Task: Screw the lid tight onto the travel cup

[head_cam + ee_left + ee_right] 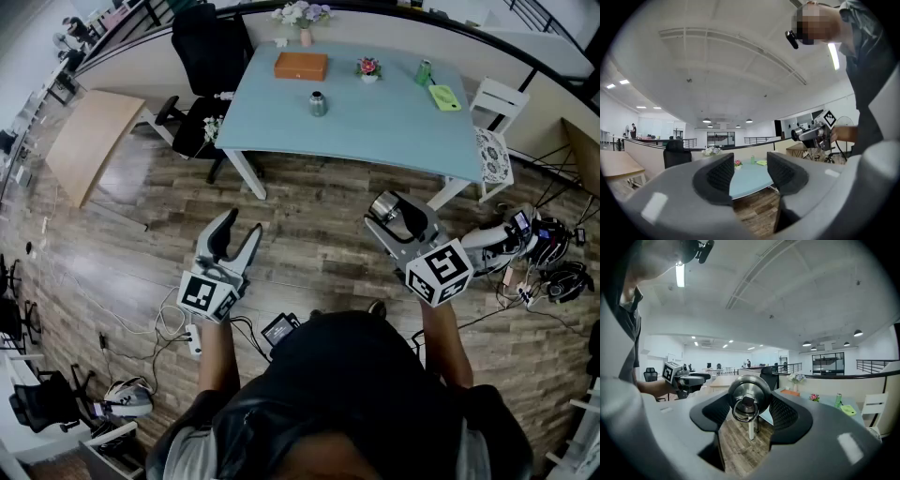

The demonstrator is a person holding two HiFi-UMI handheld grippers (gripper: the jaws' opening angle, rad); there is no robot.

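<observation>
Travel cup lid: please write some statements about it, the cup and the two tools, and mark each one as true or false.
1. The right tool grips the metal lid between its jaws. True.
2. The left tool holds the travel cup. False: its jaws stand apart with nothing between them, and the travel cup stands on the table.
3. The metal lid sits on the travel cup. False: it is in the right tool, away from the table.
4. An orange box lies on the table. True.
</observation>
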